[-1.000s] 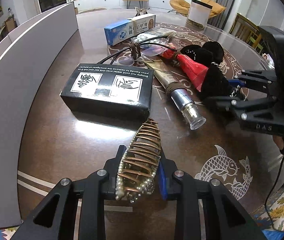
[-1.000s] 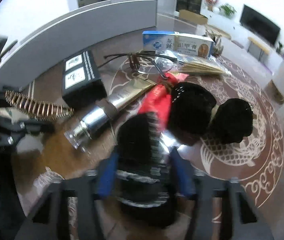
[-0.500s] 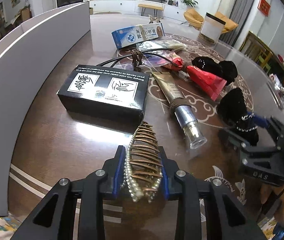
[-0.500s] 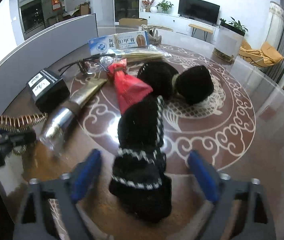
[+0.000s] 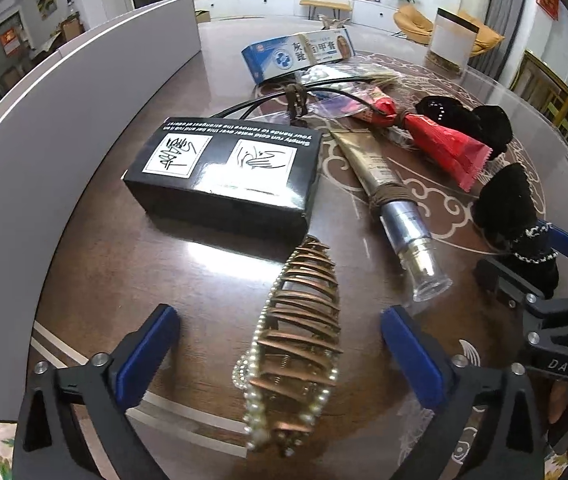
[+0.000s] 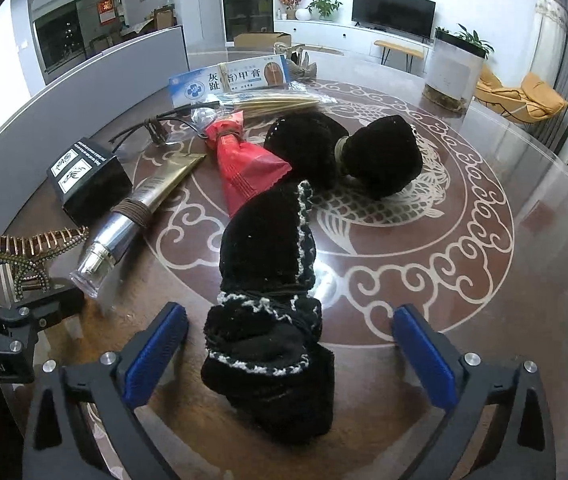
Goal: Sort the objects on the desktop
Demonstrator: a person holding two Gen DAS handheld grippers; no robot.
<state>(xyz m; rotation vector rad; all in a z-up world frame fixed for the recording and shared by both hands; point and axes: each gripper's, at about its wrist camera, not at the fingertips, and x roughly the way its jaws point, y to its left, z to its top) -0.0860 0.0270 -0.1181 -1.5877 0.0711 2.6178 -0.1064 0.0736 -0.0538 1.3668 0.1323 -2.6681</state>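
Fingers (image 5: 144, 348) of the left gripper (image 5: 280, 354) have just opened wide, clear of the bronze toothed pearl-edged hair clip (image 5: 298, 344) near the black rectangular box (image 5: 224, 176) on the bench (image 5: 124, 272); right gripper (image 6: 290, 354) likewise, black knitted white-trimmed sock (image 6: 272, 292) released; placement done; next: withdraw upward.

Left gripper (image 5: 280, 344) angled downward, jaws just opened wide, right gripper (image 6: 290, 342) likewise, nothing gripped

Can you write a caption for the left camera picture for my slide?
Open left hand-held gripper around a copper hair clip on the table, beside a black box.
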